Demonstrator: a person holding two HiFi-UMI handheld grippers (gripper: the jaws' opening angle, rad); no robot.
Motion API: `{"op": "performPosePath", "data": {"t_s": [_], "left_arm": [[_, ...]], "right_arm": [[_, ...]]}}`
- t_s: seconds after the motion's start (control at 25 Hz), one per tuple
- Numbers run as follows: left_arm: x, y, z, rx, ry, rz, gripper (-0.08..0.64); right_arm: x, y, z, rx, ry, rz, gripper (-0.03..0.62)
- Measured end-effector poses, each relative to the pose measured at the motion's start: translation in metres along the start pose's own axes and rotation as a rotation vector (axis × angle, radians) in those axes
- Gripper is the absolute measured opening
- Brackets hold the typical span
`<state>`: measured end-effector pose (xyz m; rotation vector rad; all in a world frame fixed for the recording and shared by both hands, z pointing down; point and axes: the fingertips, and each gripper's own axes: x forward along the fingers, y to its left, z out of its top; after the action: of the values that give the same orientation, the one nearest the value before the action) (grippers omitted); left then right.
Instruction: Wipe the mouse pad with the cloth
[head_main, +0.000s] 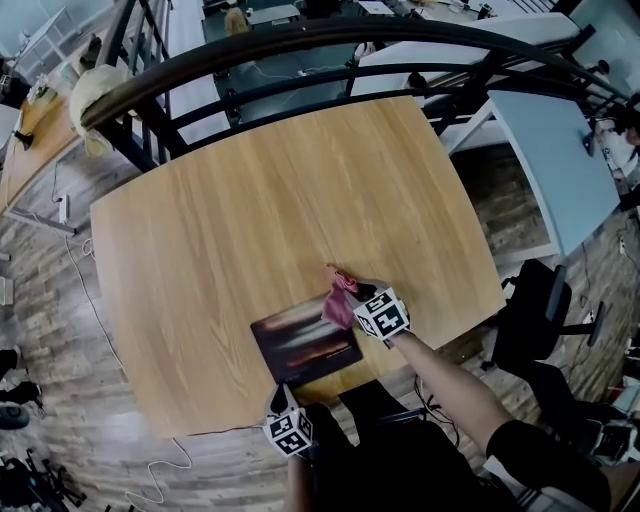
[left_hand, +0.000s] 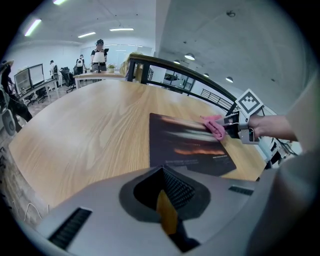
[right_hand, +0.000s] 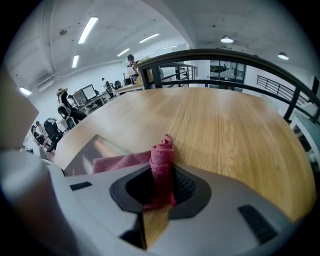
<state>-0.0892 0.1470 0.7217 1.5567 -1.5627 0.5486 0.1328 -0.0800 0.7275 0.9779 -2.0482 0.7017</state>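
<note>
a rounded wooden table (head_main: 250, 220) with pale, straight grain filled the middle of the head view. a curved dark metal railing (head_main: 300, 40) ran along the table's top edge.

low in the centre of that view lay the mouse pad (head_main: 300, 345), a thin dark rectangle with a glossy, streaked orange and white print. it sat flat on the wood near the table's bottom edge.

the cloth (head_main: 340, 298), pink and nubbly like terry, sat at the pad's upper right corner. the right gripper (head_main: 360, 297) had it pinched. in the right gripper view the ribbed black pads were clamped on a rolled, upright fold of the cloth (right_hand: 161, 160). a flatter flap trailed to the left onto the shiny mouse pad (right_hand: 92, 150). the table (right_hand: 225, 130) stretched away towards the top of the frame.

the left gripper (head_main: 285, 400) sat at the pad's lower corner, at the bottom of the head view. whether it touched the pad could not be told. in its own view the left gripper (left_hand: 167, 200) had its jaws drawn together with nothing between them, in a smooth grey housing.

beyond the housing, the mouse pad (left_hand: 185, 145) lay mid-frame. the cloth (left_hand: 215, 126) rested on the pad's far right part. the right gripper (left_hand: 227, 127) reached in from the right edge under its black-and-white marker cube (left_hand: 249, 101).
</note>
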Motion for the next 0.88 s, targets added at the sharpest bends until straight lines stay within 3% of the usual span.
{"op": "performPosePath", "data": {"t_s": [0.24, 0.44, 0.64, 0.88], "left_arm": [[0.002, 0.001, 0.004, 0.043, 0.017, -0.035, 0.023], [0.002, -0.001, 0.004, 0.062, 0.013, -0.052, 0.023], [0.005, -0.007, 0.002, 0.076, 0.012, -0.081, 0.023], [0.004, -0.012, 0.004, 0.086, 0.009, -0.097, 0.023]], "right_arm": [[-0.031, -0.001, 0.020, 0.033, -0.088, -0.001, 0.071], [-0.064, 0.046, 0.049, 0.032, -0.193, 0.077, 0.071], [-0.079, 0.125, 0.072, 0.052, -0.261, 0.237, 0.071], [-0.066, 0.222, 0.077, 0.161, -0.241, 0.470, 0.071]]}}
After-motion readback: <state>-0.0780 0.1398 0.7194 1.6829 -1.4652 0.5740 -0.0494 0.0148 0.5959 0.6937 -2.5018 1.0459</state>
